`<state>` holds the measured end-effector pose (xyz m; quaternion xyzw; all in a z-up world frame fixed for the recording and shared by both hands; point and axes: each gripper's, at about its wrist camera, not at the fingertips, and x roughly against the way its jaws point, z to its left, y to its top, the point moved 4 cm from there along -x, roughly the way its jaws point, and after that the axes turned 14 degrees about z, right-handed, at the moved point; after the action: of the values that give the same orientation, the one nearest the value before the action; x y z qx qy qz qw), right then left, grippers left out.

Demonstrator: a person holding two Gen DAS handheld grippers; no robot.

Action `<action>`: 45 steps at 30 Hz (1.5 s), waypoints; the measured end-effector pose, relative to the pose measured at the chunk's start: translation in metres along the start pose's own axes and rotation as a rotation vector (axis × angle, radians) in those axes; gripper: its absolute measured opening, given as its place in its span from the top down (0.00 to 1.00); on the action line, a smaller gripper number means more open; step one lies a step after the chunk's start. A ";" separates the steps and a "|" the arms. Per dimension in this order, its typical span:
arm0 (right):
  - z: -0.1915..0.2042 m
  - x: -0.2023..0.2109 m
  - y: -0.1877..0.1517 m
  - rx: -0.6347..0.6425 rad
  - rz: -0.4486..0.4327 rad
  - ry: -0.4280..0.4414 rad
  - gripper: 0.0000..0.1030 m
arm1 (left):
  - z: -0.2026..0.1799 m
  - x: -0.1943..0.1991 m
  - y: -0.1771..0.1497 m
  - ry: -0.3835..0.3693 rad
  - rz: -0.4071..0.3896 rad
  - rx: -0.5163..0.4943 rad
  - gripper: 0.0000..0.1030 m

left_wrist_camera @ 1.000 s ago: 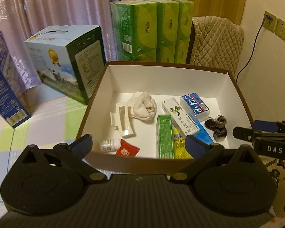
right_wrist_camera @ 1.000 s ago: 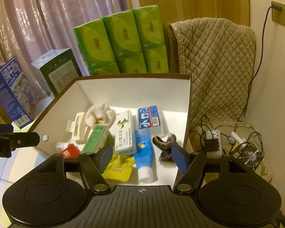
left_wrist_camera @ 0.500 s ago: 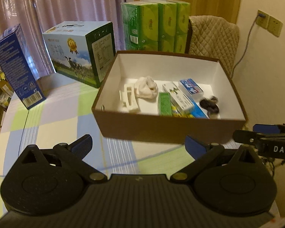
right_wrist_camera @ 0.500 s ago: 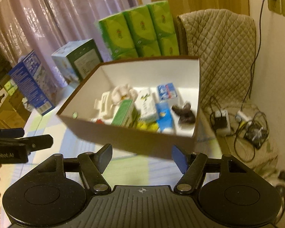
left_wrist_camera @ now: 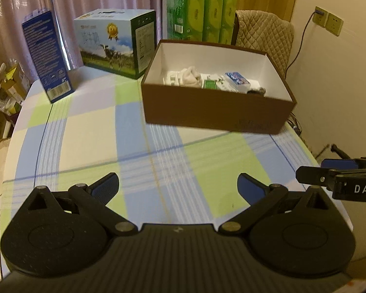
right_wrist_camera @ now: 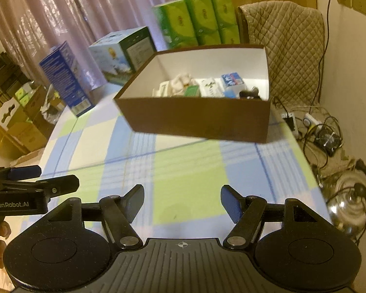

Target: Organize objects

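Note:
A brown cardboard box point(left_wrist_camera: 214, 112) point(right_wrist_camera: 197, 119) with a white inside stands at the far right of the checked table. In it lie a white cloth point(left_wrist_camera: 191, 77), a white plastic clip point(left_wrist_camera: 171, 79), a green packet point(left_wrist_camera: 210, 84), a blue and white packet point(left_wrist_camera: 238, 79) and a dark hair tie point(left_wrist_camera: 257, 90). My left gripper point(left_wrist_camera: 178, 186) is open over the near part of the table, well short of the box. My right gripper point(right_wrist_camera: 182, 201) is open too, beside it, with nothing between its fingers.
A tall blue carton point(left_wrist_camera: 47, 57) and a milk box point(left_wrist_camera: 117, 42) stand at the back left. Green tissue packs point(left_wrist_camera: 201, 15) sit behind the brown box. A quilted chair back point(left_wrist_camera: 264, 33) is at the right. Cables and a fan point(right_wrist_camera: 327, 135) lie on the floor beyond the table's right edge.
Both grippers have drawn back and away from over the box toward the table's near edge. The box's contents have not moved. Both grippers stayed open.

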<state>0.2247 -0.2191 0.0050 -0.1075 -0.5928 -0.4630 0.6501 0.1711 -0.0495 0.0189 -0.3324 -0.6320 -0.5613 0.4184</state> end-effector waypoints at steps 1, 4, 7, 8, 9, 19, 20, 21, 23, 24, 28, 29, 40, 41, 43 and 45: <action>0.006 0.002 -0.008 0.003 0.002 0.000 0.35 | 0.002 0.003 -0.006 -0.002 0.001 -0.001 0.01; 0.019 0.006 -0.024 0.006 0.003 0.000 0.35 | 0.008 0.012 -0.026 -0.006 0.004 -0.004 0.01; 0.032 0.010 -0.039 0.012 0.004 0.000 0.35 | 0.015 0.020 -0.043 -0.002 0.010 -0.006 0.01; 0.035 0.011 -0.043 0.014 0.005 0.000 0.35 | 0.018 0.022 -0.048 -0.002 0.012 -0.004 0.01; 0.039 0.012 -0.047 0.017 0.005 0.000 0.35 | 0.021 0.024 -0.053 -0.002 0.013 0.000 0.01; 0.058 0.017 -0.077 0.030 0.009 -0.012 0.35 | 0.034 0.044 -0.084 -0.004 0.007 0.014 0.01; 0.059 0.017 -0.079 0.030 0.009 -0.011 0.35 | 0.035 0.045 -0.086 -0.006 0.007 0.016 0.01; 0.059 0.017 -0.080 0.031 0.008 -0.011 0.35 | 0.035 0.046 -0.087 -0.007 0.007 0.017 0.01; 0.062 0.018 -0.081 0.034 0.004 -0.011 0.35 | 0.036 0.047 -0.089 -0.008 0.006 0.014 0.01; 0.063 0.019 -0.082 0.035 0.004 -0.012 0.35 | 0.036 0.047 -0.090 -0.008 0.005 0.014 0.01; 0.067 0.020 -0.083 0.038 -0.001 -0.014 0.35 | 0.037 0.049 -0.092 -0.012 0.000 0.013 0.01; 0.067 0.020 -0.083 0.038 -0.002 -0.014 0.35 | 0.037 0.049 -0.092 -0.012 -0.001 0.015 0.01; 0.069 0.019 -0.083 0.041 0.001 -0.019 0.35 | 0.037 0.048 -0.093 -0.016 0.005 0.022 0.01; 0.069 0.019 -0.083 0.043 0.002 -0.019 0.35 | 0.037 0.048 -0.092 -0.016 0.005 0.025 0.01; 0.069 0.019 -0.082 0.044 0.003 -0.018 0.35 | 0.037 0.047 -0.092 -0.015 0.006 0.027 0.01; 0.070 0.018 -0.081 0.045 0.004 -0.018 0.35 | 0.038 0.046 -0.092 -0.014 0.007 0.029 0.01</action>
<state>0.1160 -0.2238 0.0064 -0.0983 -0.6088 -0.4470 0.6480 0.0634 -0.0284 0.0203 -0.3323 -0.6420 -0.5482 0.4206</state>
